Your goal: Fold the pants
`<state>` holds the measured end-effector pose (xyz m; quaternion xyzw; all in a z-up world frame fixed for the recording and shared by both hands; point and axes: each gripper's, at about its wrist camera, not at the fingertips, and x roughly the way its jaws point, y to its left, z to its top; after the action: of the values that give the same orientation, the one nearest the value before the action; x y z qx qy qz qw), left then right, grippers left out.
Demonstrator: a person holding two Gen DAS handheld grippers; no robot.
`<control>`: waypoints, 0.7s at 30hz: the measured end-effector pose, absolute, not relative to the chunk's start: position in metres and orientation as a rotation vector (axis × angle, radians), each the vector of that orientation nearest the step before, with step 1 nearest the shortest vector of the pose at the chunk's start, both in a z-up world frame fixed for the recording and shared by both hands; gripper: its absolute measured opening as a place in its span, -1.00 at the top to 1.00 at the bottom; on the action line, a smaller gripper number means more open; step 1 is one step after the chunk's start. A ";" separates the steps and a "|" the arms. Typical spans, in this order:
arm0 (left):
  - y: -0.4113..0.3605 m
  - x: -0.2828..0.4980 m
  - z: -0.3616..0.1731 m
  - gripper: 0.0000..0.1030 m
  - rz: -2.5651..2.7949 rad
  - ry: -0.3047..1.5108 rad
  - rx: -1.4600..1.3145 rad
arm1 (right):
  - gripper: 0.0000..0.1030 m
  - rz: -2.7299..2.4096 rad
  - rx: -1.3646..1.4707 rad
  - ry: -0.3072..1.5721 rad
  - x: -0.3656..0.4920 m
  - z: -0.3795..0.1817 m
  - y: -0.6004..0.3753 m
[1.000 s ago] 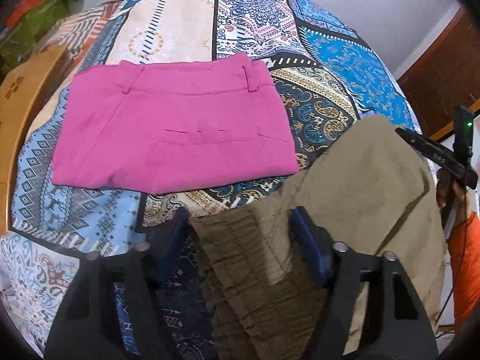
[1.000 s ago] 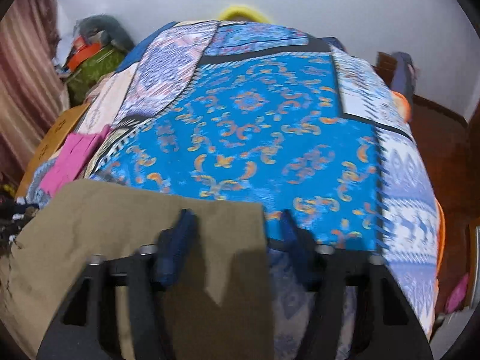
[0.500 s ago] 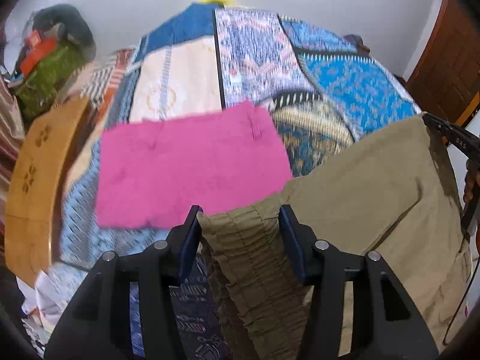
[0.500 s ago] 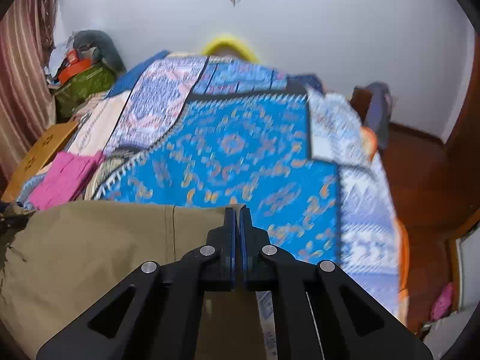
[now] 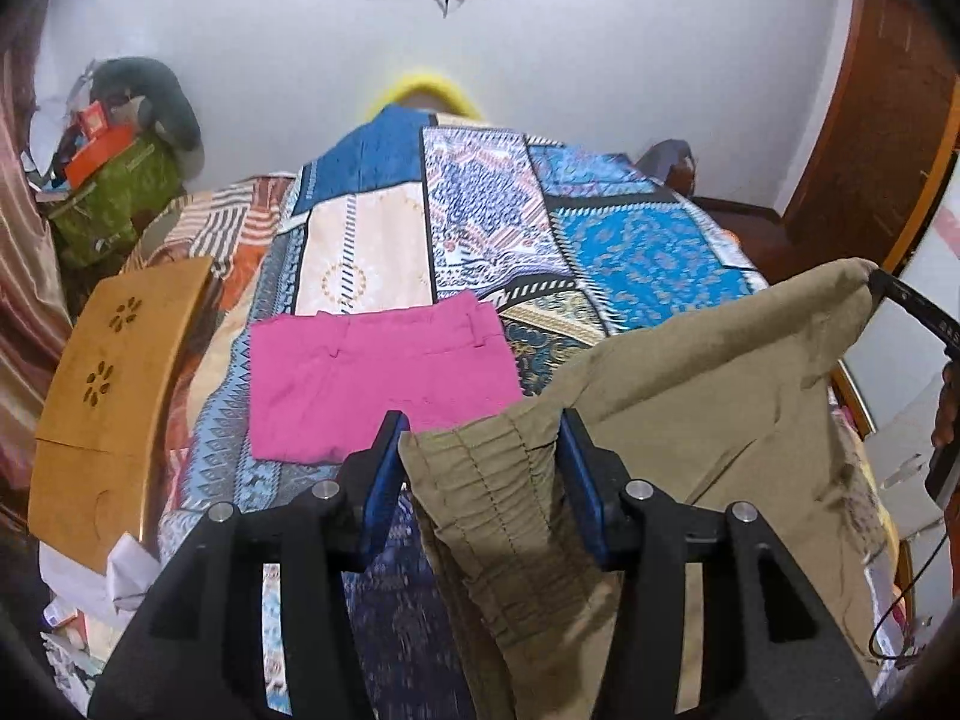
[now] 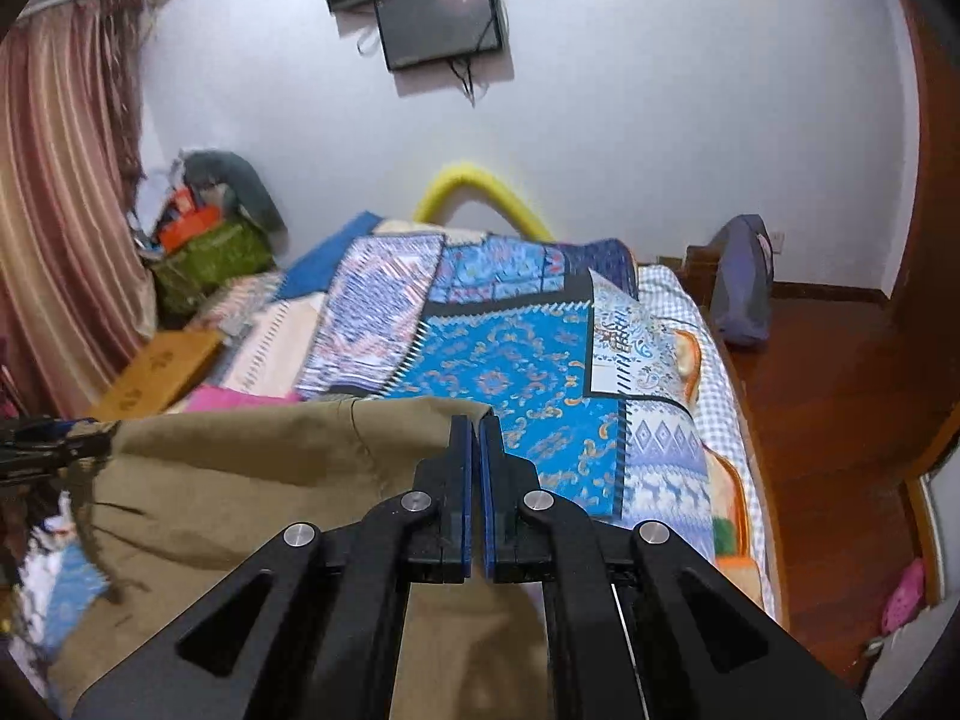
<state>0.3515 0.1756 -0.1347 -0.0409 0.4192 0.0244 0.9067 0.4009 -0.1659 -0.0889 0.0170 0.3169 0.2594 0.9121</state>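
Olive-khaki pants (image 5: 690,396) hang in the air above the bed, held at two ends. My left gripper (image 5: 480,444) has its blue pads against both sides of the gathered elastic waistband (image 5: 498,480). My right gripper (image 6: 477,438) is shut on the far corner of the pants (image 6: 270,480); in the left wrist view it shows at the right edge (image 5: 912,306) pinching the raised corner. The cloth sags between the two grippers.
Folded pink pants (image 5: 372,378) lie flat on the patchwork bedspread (image 5: 630,252). A wooden lap table (image 5: 108,372) sits at the bed's left. Bags and boxes (image 5: 114,180) pile in the left corner. A wooden floor (image 6: 840,420) lies to the right.
My right gripper closed on the pants corner. Both grippers rose, lifting the khaki pants off the bed; the views now tilt up toward the wall.
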 end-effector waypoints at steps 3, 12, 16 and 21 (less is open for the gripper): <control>0.169 0.328 -0.121 0.03 0.034 0.849 -0.092 | 0.96 0.544 0.056 0.631 0.363 -0.075 -0.184; 0.140 0.245 -0.105 0.03 -0.019 0.813 -0.030 | 0.96 0.556 0.015 0.627 0.278 -0.059 -0.217; 0.124 0.201 -0.110 0.03 -0.031 0.778 0.017 | 0.96 0.533 0.011 0.626 0.243 -0.069 -0.230; 0.110 0.158 -0.135 0.03 -0.052 0.816 0.034 | 0.96 0.525 0.054 0.675 0.206 -0.095 -0.248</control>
<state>0.1575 0.1101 -0.1349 0.0166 0.3969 -0.0253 0.9174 0.2059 -0.2477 -0.0945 0.0264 0.3273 0.2544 0.9097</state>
